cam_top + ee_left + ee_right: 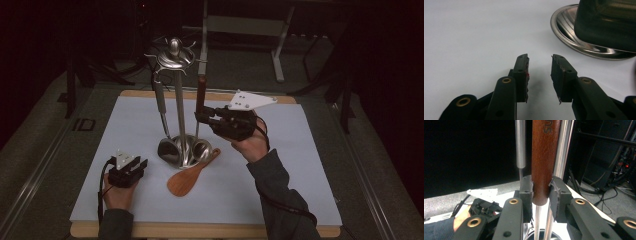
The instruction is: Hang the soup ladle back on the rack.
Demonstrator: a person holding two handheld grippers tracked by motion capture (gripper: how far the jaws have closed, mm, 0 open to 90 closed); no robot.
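A steel utensil stand (178, 100) with a round base (584, 42) rises from the white mat (125, 125). A grey-handled utensil (161, 102) hangs from its top. My right gripper (202, 116) is shut on the brown wooden handle (543, 157) of another utensil, held upright beside the stand's pole (564, 147). A wooden spatula (190, 175) lies flat on the mat in front of the base. My left gripper (141, 164) rests low at the mat's left front, open, with nothing between its pads (522, 72).
The mat covers a wooden board (200, 231) on a dark table. A metal frame (280, 45) and cables stand in the dark behind. Bare mat lies left and right of the stand.
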